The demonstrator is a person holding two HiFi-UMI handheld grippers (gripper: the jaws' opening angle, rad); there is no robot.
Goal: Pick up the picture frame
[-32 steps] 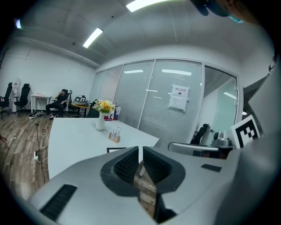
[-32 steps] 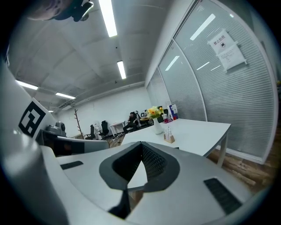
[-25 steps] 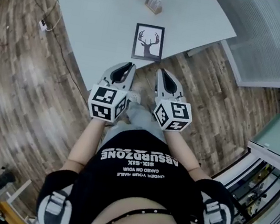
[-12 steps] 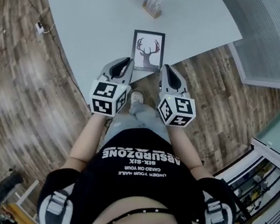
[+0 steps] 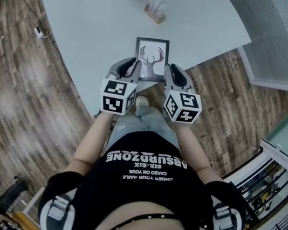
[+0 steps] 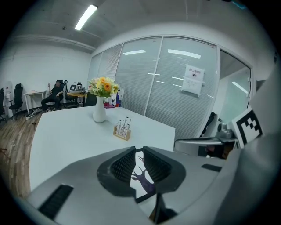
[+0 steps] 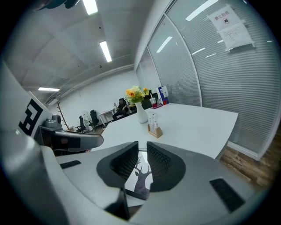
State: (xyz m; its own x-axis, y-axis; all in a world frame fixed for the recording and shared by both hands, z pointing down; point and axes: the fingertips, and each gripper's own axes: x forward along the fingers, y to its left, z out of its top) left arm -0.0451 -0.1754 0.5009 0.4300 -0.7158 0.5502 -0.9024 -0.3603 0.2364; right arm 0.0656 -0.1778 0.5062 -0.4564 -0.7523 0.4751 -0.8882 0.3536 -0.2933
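— Where is the picture frame (image 5: pixel 152 58)?

— It lies flat on the white surface (image 5: pixel 94 21), close to the near edge and a little right of the middle. The frame is black, and its white sheet bears a dark stag's head with antlers.

— And the two grippers?

— They are side by side at the near end of the frame, both pointing away from the person. In the head view the left gripper (image 5: pixel 133 63) sits over the frame's near left corner and the right gripper (image 5: pixel 171 69) at its near right side, so the stag shows between them. I cannot tell whether either one touches the frame.

— How do the jaws stand?

— On the left gripper they are drawn almost together, with only a thin slit between the ribbed pads. Nothing is gripped; a strip of the frame shows through the slit, lying on the surface beyond. The right gripper is the same: a narrow slit, nothing held, and the stag visible through it.

— What else is on the surface?

— Farther away there is a small wooden holder (image 5: pixel 155 10) with thin upright things in it. Beyond that, at the far edge, a white vase (image 6: pixel 99 113) holds yellow and orange flowers (image 6: pixel 103 85). Both are well apart from the frame. Wooden floor (image 5: pixel 37 99) surrounds the surface.
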